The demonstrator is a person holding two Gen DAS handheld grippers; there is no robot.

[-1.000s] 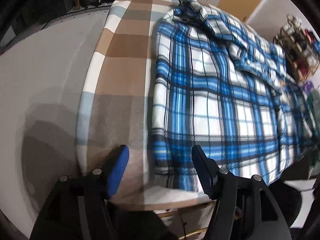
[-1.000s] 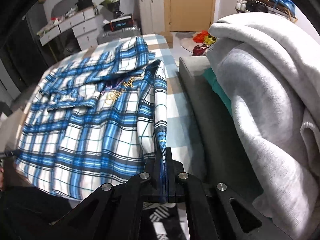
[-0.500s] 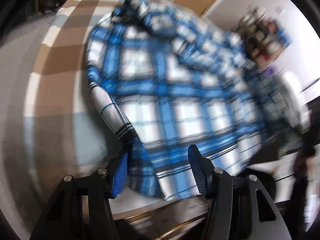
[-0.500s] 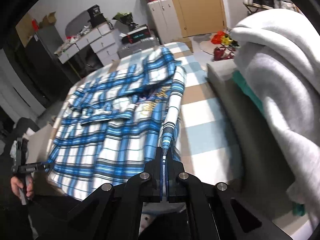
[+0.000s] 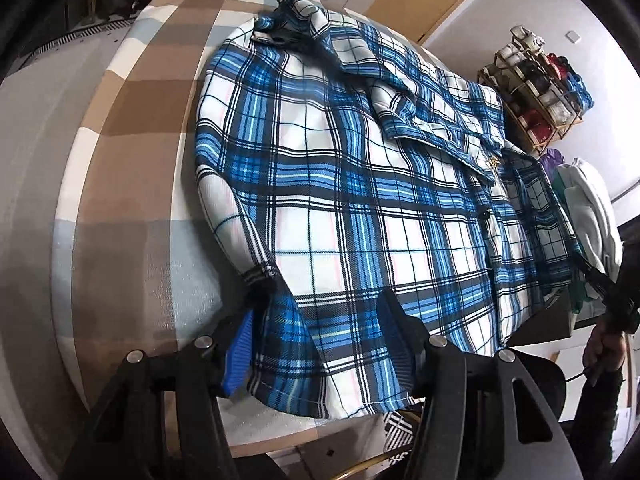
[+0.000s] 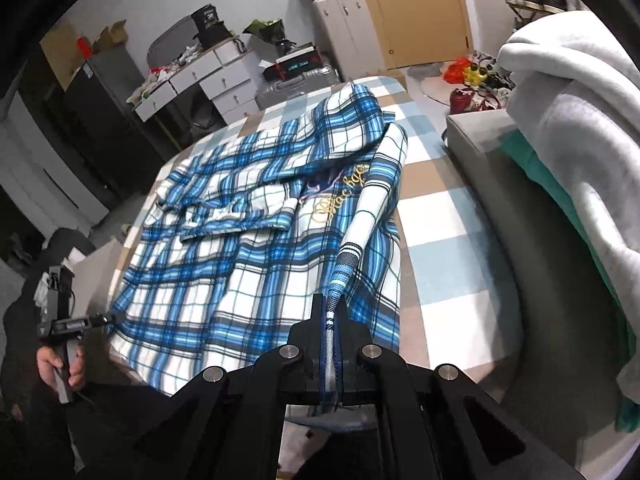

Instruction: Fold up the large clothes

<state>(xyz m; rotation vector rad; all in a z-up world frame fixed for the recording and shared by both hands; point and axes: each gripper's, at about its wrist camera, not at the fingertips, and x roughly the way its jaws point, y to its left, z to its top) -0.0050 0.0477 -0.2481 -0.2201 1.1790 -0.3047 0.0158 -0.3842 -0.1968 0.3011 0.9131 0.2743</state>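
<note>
A large blue, white and black plaid shirt (image 5: 360, 184) lies spread flat on a checked tan, white and pale-blue cover — collar at the far end, hem at the near edge. One sleeve is folded across its chest, beside gold embroidered lettering; both near corners are lifted.

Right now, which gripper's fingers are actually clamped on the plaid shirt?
The right gripper: its fingers pinch the plaid shirt. The left gripper stands apart, hem between.

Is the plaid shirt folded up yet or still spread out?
Mostly spread: the plaid shirt lies flat across the checked blanket, only its sleeves laid inward.
</note>
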